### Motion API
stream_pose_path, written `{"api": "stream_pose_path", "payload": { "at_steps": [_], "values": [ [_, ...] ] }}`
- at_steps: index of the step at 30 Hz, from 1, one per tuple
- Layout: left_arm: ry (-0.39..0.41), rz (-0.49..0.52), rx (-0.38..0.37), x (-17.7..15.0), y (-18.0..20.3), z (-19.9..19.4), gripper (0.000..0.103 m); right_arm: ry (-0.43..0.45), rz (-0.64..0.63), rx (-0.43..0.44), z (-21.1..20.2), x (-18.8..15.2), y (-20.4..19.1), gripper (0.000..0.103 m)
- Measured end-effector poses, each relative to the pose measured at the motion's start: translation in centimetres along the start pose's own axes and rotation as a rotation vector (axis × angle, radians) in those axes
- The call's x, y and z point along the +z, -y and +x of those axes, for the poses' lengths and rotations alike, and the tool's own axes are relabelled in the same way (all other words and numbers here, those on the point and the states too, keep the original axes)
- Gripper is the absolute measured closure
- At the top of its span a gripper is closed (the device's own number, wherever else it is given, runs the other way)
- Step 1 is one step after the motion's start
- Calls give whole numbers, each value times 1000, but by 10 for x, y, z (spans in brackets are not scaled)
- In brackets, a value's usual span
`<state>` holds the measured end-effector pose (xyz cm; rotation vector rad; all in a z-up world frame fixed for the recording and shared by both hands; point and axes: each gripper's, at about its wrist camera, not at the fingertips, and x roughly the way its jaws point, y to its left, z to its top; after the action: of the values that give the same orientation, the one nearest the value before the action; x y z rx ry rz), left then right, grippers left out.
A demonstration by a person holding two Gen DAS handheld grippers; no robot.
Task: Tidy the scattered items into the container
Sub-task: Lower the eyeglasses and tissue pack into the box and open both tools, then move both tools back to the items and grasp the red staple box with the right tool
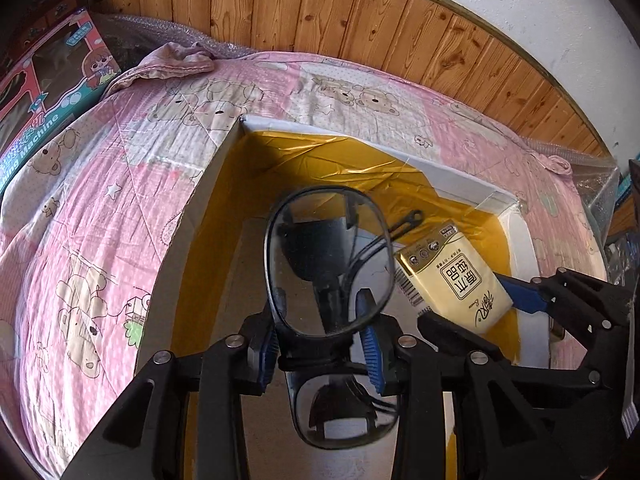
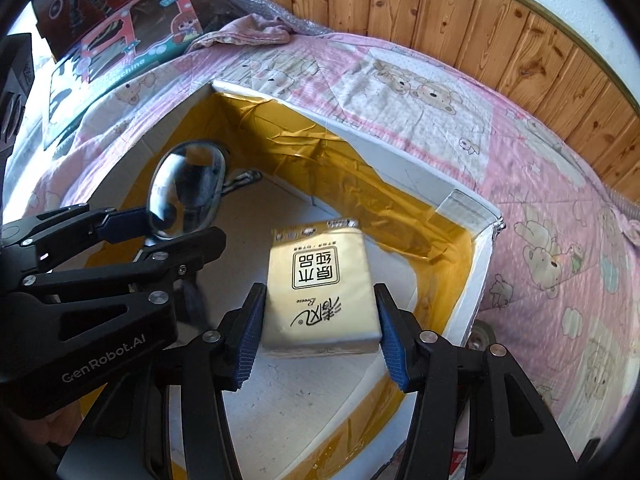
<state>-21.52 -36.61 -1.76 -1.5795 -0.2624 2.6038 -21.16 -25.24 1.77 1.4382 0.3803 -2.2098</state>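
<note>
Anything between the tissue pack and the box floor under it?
Nothing: the right wrist view shows bare white box floor beneath the tissue pack held by the right gripper.

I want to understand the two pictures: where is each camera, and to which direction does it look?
Left wrist: sits on the left gripper, looks into the box; its fingers hold the glasses.
Right wrist: sits on the right gripper, looks into the box; its fingers hold the tissue pack.
Shared: box, glasses, tissue pack, pink quilt, each other's gripper.
</note>
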Motion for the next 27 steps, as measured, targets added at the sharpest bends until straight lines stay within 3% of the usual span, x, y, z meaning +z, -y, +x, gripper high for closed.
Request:
{"api": "stream_pose_path", "payload": {
  "at_steps": [6,13,17,27],
  "values": [
    [43,-35,0,-3,-13,-25,52,38,52,54,-23,-7,9,47],
    [117,-30,-44,-17,-2,-83,52,174,102,140,-83,-33,10,47],
    [145,-1,-62,-38,16,-111,52,228,96,180,-109,-60,-1,56],
    [169,69,-133,-100,60,-152,52,304,92,190,-143,-145,-11,56]
  ]
}}
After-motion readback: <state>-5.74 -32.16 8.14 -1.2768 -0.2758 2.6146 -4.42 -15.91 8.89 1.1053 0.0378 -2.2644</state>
